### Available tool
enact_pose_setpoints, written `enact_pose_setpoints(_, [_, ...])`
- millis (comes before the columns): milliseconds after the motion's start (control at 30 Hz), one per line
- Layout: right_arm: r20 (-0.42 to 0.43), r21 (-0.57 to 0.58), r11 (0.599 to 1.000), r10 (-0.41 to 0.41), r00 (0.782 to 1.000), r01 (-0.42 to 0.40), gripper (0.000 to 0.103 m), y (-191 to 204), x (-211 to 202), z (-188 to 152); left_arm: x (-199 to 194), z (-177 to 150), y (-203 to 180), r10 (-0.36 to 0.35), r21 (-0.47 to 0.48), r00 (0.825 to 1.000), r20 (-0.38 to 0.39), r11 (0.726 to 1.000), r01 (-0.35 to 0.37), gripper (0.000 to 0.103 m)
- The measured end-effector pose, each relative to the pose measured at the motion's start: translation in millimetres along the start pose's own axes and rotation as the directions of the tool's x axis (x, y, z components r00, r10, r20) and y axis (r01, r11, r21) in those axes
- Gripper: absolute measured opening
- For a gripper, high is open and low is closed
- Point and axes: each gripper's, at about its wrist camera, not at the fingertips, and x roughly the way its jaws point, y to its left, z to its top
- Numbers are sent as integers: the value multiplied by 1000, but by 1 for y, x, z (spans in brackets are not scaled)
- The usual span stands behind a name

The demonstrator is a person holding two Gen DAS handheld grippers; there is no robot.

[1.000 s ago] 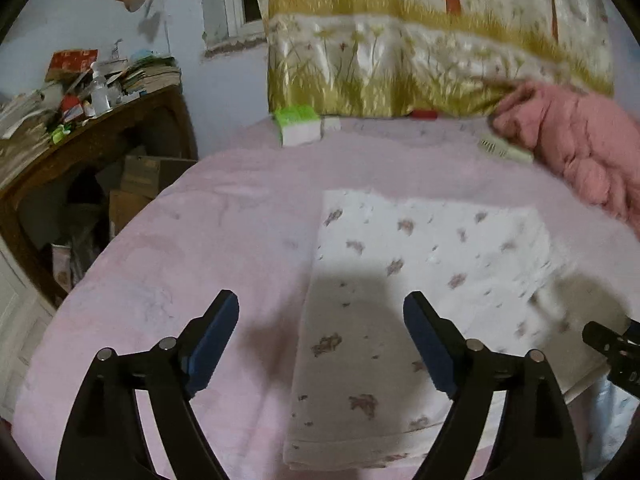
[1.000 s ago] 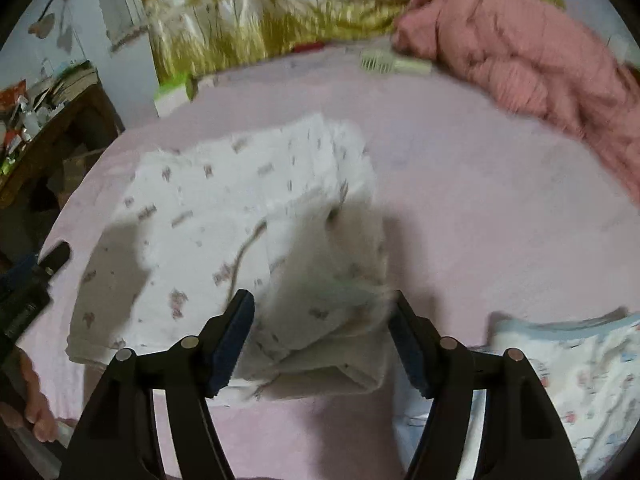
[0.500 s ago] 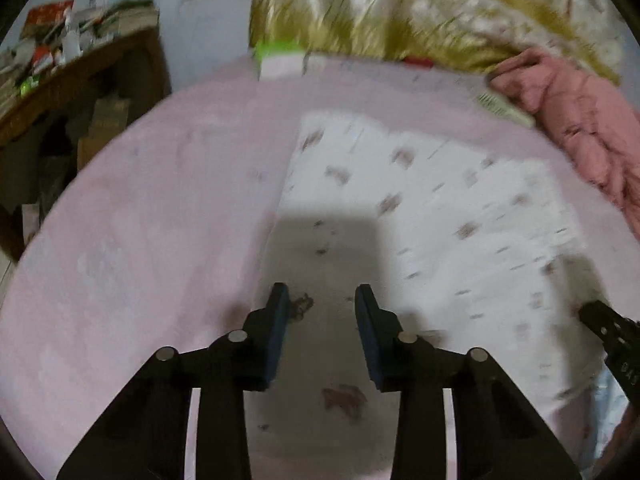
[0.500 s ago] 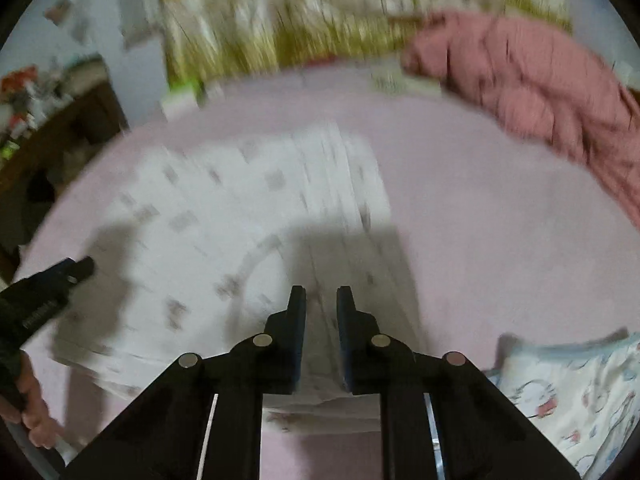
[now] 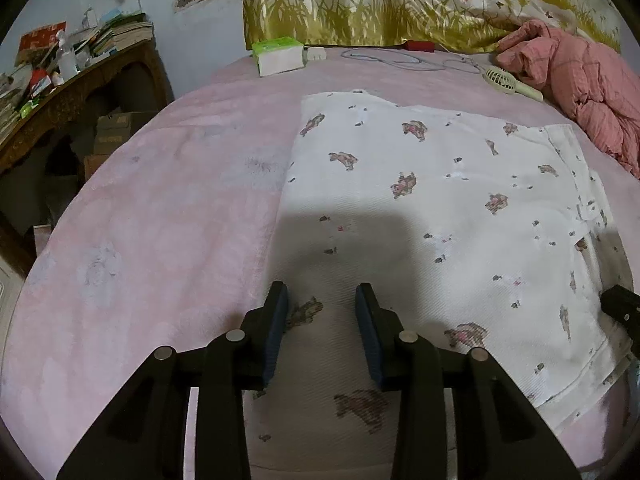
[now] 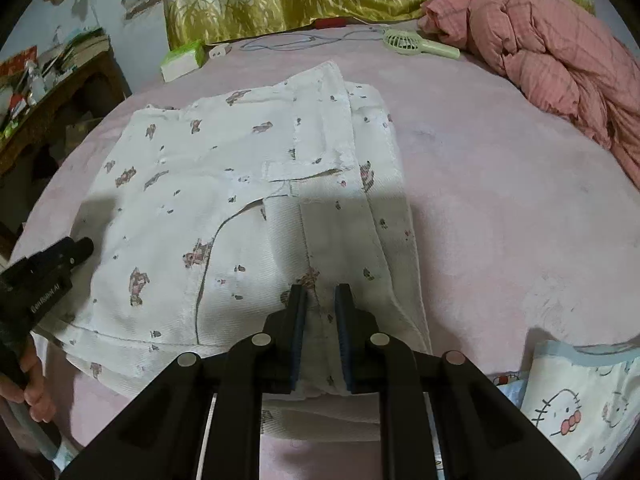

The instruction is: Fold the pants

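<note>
On the pink bedspread [image 5: 160,220], the white printed pants [image 5: 420,200] are lying flat and already partly folded, waistband end toward the right, near the pink quilt [image 5: 580,92]. Both tools have dropped onto the near edge of the fabric since a second ago, when they were hovering wide apart. The left gripper [image 5: 322,328] has just been closing and is now sitting partly narrowed with a ridge of cloth bunched between its pads. The right gripper [image 6: 320,320] has also just been closing, now down to a slim gap, pinching a fold of the pants. Judging by this, the grab is made and lifting the near edge over toward the far side is coming next.
</note>
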Motion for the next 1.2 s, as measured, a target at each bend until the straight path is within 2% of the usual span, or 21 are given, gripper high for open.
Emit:
enact_pose_setpoints(133, [-3, 13, 1000, 29, 1000, -28, 16, -4, 0, 0, -1, 0, 3, -27, -19, 1000, -7, 999, 27, 37])
enact_pose_setpoints(300, [-5, -9, 1000, 16, 1000, -16, 16, -4, 1, 0, 0, -1, -6, 15, 7, 1000, 4, 1000, -15, 39])
enact_pose_setpoints(400, [-11, 1, 999, 34, 999, -34, 16, -7, 0, 1, 0, -1, -5, 16, 11, 1000, 5, 1000, -16, 39])
enact_pose_setpoints(533, [-16, 12, 998, 59, 998, -59, 16, -9, 1, 2, 0, 1, 2, -9, -16, 1000, -11, 1000, 9, 46])
enact_pose_setpoints(633, [-15, 10, 999, 49, 999, -48, 16, -6, 1, 2, -3, 2, 1, -21, -18, 1000, -9, 1000, 21, 53])
enact_pose_setpoints(733, [-9, -17, 1000, 17, 1000, -17, 16, 1, 0, 2, -12, 2, -7, -21, 20, 1000, 19, 1000, 20, 55])
enact_pose_setpoints(800, [-3, 16, 1000, 18, 1000, -18, 16, 0, -5, 4, -27, 5, -10, -38, 37, 997, 60, 999, 36, 55])
enact_pose_setpoints(867, [10, 26, 1000, 2, 1000, -2, 17, -2, -16, 5, -52, 11, -4, -44, 15, 993, 107, 999, 42, 55])
enact_pose_setpoints(900, [38, 23, 999, -32, 999, 32, 17, -3, -27, 6, -66, 14, 2, -43, 0, 989, 141, 999, 44, 55])
enact_pose_setpoints(967, [108, 48, 995, -89, 990, 84, 17, -9, -50, 8, -101, 19, 15, -29, -33, 973, 231, 999, 38, 55])
enact_pose_setpoints(1067, [201, 82, 993, -106, 974, 91, 17, -14, -91, 9, -161, 19, 36, -27, -75, 931, 364, 995, 59, 55])
enact_pose_setpoints(1100, [241, 83, 993, -107, 965, 89, 17, -11, -109, 8, -184, 16, 42, -14, -84, 909, 416, 995, 53, 55])
enact_pose_setpoints(1133, [265, 82, 993, -104, 959, 85, 17, -9, -120, 6, -212, 9, 47, -4, -88, 880, 476, 995, 52, 59])
enact_pose_setpoints(1200, [335, 70, 995, -87, 938, 67, 17, -2, -155, 0, -253, -2, 57, 0, -84, 834, 552, 995, 56, 63])
